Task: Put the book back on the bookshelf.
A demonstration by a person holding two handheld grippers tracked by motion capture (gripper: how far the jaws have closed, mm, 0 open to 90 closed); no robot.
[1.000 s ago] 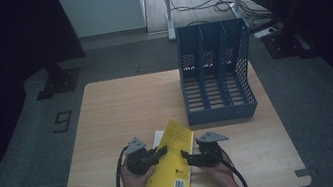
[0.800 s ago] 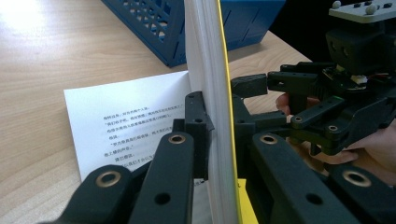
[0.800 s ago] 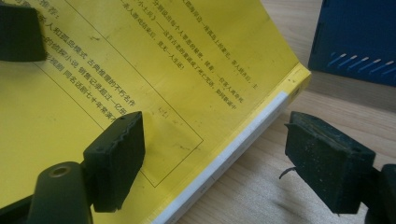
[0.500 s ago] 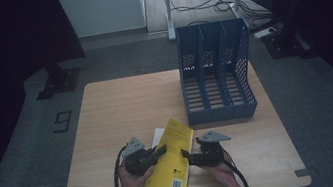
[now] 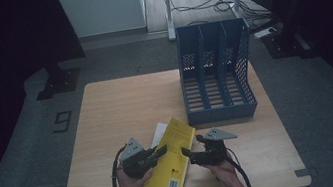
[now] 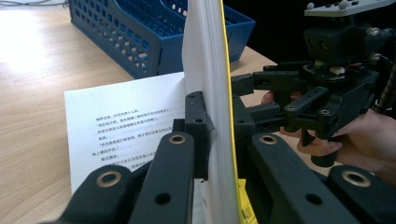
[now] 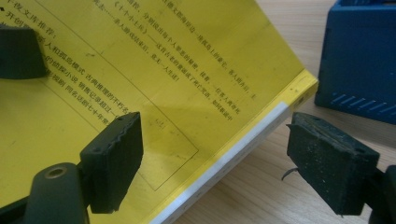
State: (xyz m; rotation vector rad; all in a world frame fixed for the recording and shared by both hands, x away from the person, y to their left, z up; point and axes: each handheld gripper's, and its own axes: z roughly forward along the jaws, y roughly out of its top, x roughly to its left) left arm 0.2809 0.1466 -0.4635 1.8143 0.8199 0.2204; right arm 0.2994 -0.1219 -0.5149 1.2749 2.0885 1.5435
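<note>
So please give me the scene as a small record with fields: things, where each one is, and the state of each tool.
book: yellow book, near table edge, partly open, one page lying flat
left tool: shut on the book's page block and cover
right tool: open, one pad over the cover, one beside the book's edge
file rack: blue, three compartments, right far part of table

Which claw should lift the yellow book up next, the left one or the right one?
Probably the left. The left claw is already shut on the yellow book's pages, while the right claw is open beside its edge, gripping nothing.
</note>
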